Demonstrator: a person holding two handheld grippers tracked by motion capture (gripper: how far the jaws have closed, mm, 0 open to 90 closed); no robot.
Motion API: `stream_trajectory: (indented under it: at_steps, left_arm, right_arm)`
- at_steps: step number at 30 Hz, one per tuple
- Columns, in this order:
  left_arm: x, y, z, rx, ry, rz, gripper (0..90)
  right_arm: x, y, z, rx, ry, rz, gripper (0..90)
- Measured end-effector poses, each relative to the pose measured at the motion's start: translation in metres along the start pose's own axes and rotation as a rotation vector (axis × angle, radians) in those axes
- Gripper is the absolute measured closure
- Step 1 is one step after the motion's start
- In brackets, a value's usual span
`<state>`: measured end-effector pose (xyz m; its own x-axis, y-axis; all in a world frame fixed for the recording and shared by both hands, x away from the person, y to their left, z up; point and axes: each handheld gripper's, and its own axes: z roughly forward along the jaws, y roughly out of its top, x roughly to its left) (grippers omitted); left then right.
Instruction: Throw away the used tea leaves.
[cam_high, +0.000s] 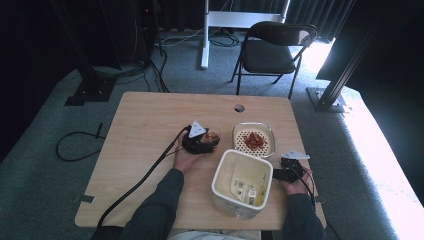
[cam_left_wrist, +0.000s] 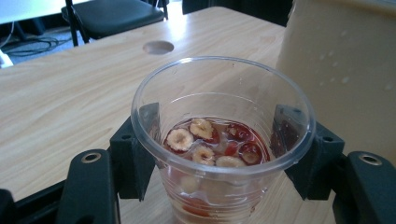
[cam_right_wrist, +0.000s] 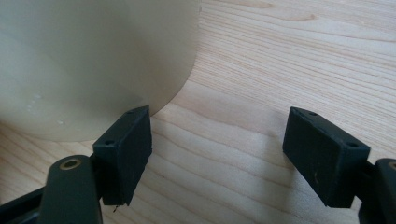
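Observation:
A clear plastic cup with sliced dried fruit in reddish liquid stands between the jaws of my left gripper, whose pads lie against its walls just under the rim. In the high view the left gripper and the cup sit mid-table, left of a tall cream container. My right gripper rests low on the table at that container's right side. Its jaws are open, with bare wood between them, and the left pad is close to the container's wall.
A shallow perforated dish with red pieces lies behind the cream container. A round cable hole is near the table's far edge. A black folding chair stands beyond the table. The cream container looms right of the cup.

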<state>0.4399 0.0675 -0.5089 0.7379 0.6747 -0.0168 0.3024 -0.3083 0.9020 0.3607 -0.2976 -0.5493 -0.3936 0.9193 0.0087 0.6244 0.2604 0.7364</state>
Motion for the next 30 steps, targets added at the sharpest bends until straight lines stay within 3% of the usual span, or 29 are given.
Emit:
stream_trajectory:
  at_steps: [9,13,23,26,30]
  left_arm:
    - [-0.001,0.013,-0.014,-0.037,0.008,0.000,35.1]
    - [-0.002,0.021,-0.021,-0.039,0.018,0.020,35.1]
    - [0.004,0.032,-0.033,-0.050,0.050,0.018,35.3]
    - [0.002,0.042,-0.038,-0.038,0.078,0.038,35.3]
    - [-0.001,0.052,-0.040,-0.059,0.076,0.039,35.3]
  right_arm:
    - [0.000,0.000,0.000,0.000,0.000,0.000,23.2]
    - [0.000,0.000,0.000,0.000,0.000,0.000,23.2]
    - [0.000,0.000,0.000,-0.001,0.000,-0.002,23.2]
    - [0.000,0.000,0.000,-0.001,-0.001,-0.003,23.3]
    - [0.000,0.000,0.000,0.000,-0.002,0.000,23.3]
